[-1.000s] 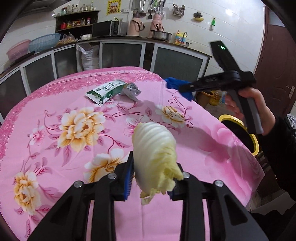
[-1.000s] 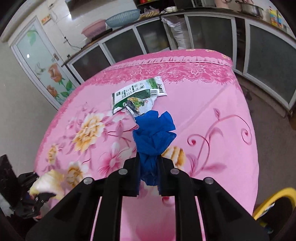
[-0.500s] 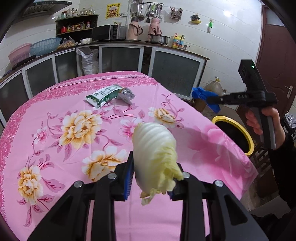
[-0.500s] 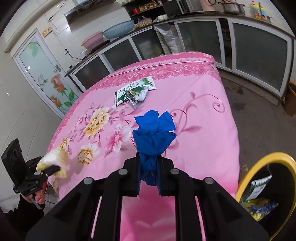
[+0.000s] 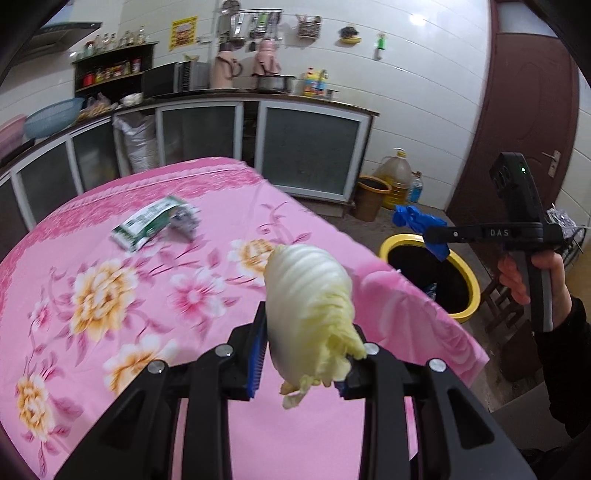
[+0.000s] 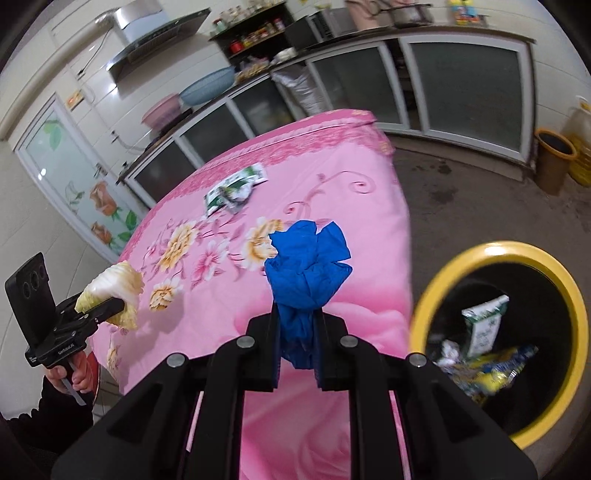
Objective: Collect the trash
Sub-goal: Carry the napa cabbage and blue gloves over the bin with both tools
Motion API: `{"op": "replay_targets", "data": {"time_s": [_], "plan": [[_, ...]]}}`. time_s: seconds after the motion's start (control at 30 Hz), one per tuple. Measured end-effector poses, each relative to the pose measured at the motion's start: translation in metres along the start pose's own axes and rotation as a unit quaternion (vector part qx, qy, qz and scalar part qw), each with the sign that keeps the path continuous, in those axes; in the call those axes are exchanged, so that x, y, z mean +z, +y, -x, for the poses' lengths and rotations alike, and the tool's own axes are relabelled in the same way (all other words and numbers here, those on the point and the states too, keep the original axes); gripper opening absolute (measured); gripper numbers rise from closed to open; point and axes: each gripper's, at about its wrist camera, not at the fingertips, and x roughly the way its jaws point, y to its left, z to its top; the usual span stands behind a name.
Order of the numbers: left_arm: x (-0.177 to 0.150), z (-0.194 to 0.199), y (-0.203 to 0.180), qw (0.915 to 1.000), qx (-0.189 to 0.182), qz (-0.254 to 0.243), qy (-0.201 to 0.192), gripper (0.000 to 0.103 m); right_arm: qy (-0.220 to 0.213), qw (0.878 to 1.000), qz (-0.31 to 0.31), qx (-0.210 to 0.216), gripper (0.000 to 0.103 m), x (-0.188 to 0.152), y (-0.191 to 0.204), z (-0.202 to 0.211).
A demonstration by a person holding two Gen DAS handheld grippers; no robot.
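right tool [image 6: 297, 325] clamps blue glove [image 6: 306, 266] beside yellow bin [image 6: 480, 254].

I see a pink floral tablecloth [image 5: 110, 295], cabinets [image 5: 306, 151], an oil jug [image 5: 397, 177], a brown door [image 5: 524, 110], a range hood [image 6: 155, 33].

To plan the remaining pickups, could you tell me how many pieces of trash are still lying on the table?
2: a green-and-white packet and a crumpled wrapper touching it, on the far side.
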Motion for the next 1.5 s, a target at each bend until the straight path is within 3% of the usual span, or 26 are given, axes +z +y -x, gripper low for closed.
{"op": "replay_targets", "data": {"time_s": [0.63, 1.03, 1.5], "plan": [[0.06, -0.083, -0.116, 0.9937, -0.091, -0.063, 0.014, 0.028, -0.063, 0.99, -0.094, -0.088, 0.014, -0.041, -0.107, 0.088], [0.085, -0.146, -0.179, 0.987, -0.123, -0.097, 0.036, 0.028, -0.067, 0.981, -0.147, -0.112, 0.014, -0.061, -0.155, 0.092], [0.095, -0.212, -0.221, 0.982, -0.133, -0.112, 0.073, 0.028, -0.055, 0.976, -0.173, -0.123, 0.014, -0.068, -0.183, 0.079]]}}
